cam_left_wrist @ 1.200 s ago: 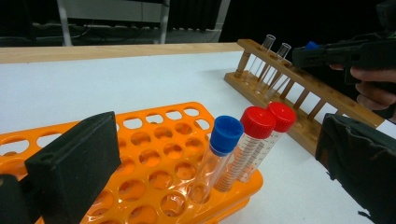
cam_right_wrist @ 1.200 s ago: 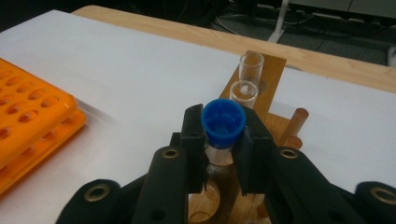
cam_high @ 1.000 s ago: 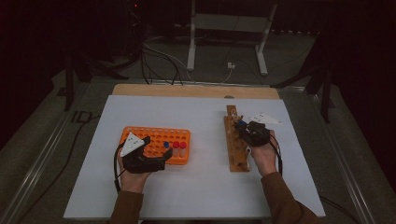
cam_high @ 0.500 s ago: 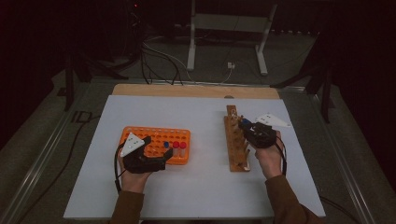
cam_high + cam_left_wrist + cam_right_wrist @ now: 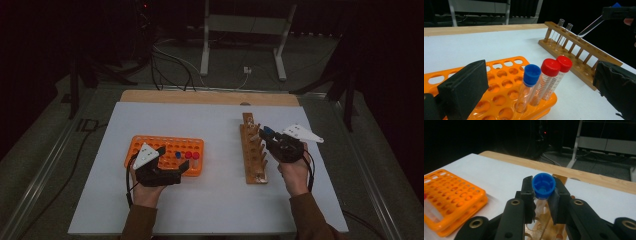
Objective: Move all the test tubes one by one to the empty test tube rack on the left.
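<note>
right hand-held gripper (image 5: 543, 195): clamped on blue-capped tube (image 5: 544, 185) | tube tilted, tip over wooden rack (image 5: 253, 155) | orange rack (image 5: 165, 148) lies left | left hand-held gripper (image 5: 536, 82): apart, nearer it

A white rectangular tabletop (image 5: 210, 125) with a pale wooden far edge stands in a dim room. At twelve o'clock, a grey metal stand (image 5: 243, 30) and tangled cables (image 5: 170, 65) on grey floor.

Blue-capped tube (image 5: 544, 186) clamped in hand-held gripper (image 5: 543, 195) above wooden rack (image 5: 546, 225).
</note>
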